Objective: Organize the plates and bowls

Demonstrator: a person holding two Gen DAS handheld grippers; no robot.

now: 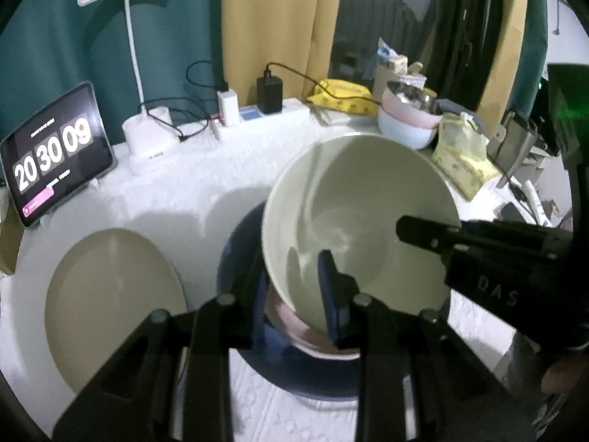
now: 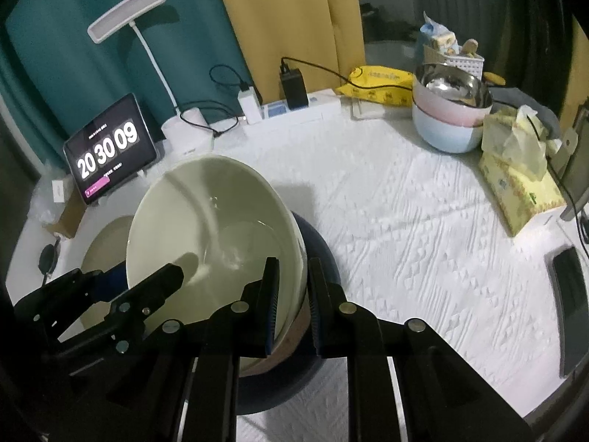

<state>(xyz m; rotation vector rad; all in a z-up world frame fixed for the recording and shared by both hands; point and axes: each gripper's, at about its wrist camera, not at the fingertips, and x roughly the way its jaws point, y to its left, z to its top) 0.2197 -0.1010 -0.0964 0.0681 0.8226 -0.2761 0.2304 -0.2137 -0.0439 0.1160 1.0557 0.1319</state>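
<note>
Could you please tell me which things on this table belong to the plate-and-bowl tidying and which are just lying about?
Job:
- white bowl, gripped by both tongs
- dark blue plate beneath
- beige plate
- stacked bowls

Lying about:
- clock tablet
- lamp
- power strip
- tissue pack

Counter [image 2: 405,221] under white textured cloth. Teal curtain [image 2: 73,37] and yellow curtain [image 2: 287,18] behind. White desk lamp [image 2: 127,11] beside tablet clock [image 2: 110,147] at back left. Power strip [image 2: 302,108] with chargers along back edge. Tissue pack [image 2: 522,188] at right. Dim room.
</note>
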